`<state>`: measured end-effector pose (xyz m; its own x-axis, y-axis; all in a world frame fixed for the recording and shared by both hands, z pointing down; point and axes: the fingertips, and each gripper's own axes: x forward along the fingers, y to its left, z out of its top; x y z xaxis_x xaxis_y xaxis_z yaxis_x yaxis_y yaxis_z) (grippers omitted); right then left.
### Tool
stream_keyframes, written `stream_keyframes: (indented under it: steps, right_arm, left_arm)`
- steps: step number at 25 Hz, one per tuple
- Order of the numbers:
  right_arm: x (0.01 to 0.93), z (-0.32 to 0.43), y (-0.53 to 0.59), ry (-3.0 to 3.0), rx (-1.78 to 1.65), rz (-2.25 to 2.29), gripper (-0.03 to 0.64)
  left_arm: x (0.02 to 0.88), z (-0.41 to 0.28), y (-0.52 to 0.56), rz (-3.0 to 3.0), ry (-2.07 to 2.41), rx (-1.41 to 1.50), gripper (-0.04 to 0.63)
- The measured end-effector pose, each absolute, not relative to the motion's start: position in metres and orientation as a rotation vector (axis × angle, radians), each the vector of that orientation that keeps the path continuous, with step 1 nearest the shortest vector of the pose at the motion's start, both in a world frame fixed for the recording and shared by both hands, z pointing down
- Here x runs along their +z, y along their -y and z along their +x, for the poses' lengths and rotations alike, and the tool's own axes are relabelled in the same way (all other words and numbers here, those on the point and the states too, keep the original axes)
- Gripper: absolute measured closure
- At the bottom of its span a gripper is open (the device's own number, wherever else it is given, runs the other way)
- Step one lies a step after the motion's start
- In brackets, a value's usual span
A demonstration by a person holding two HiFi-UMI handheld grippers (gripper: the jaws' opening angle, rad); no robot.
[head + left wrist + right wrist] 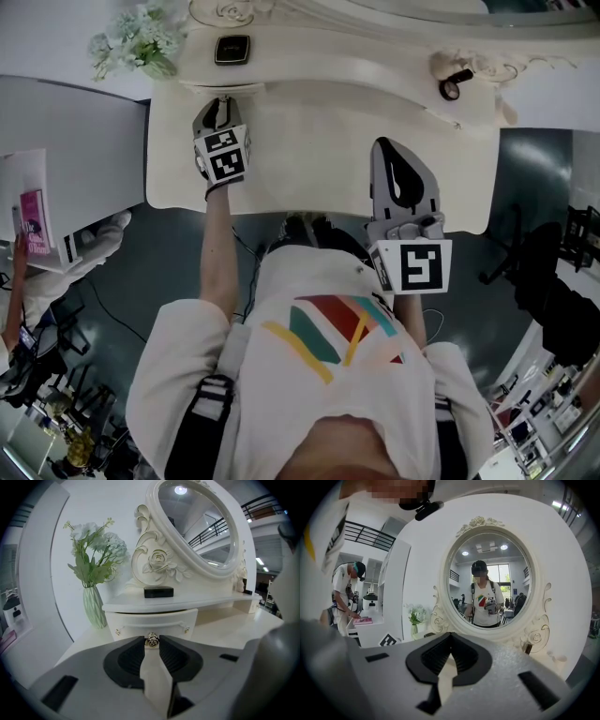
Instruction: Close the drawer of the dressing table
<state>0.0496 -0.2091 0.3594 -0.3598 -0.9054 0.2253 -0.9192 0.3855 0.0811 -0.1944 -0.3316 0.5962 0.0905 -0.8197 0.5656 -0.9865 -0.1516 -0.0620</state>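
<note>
A small cream drawer [133, 623] sits under the raised shelf of the dressing table [319, 141], its front standing slightly out from the shelf edge. My left gripper [151, 641] is shut on the drawer's gold knob [151, 640], which sits between the jaw tips. In the head view the left gripper [217, 105] reaches to the drawer [222, 90] at the table's back left. My right gripper [388, 146] hovers over the table's front right, shut with nothing in it; in its own view the right gripper [451, 634] points toward the oval mirror [490, 569].
A green vase of white flowers [95, 606] stands left of the drawer. A black box [158, 592] lies on the shelf above it. A small black object [455, 84] rests at the back right. A person [347, 592] stands at a desk to the left.
</note>
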Motion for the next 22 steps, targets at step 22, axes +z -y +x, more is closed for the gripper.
stream_keyframes:
  steps: [22]
  right_arm:
    - [0.365,0.06,0.212,2.368,0.101,1.656,0.617]
  left_arm:
    - [0.596,-0.191,0.355,2.048,1.796,0.697,0.502]
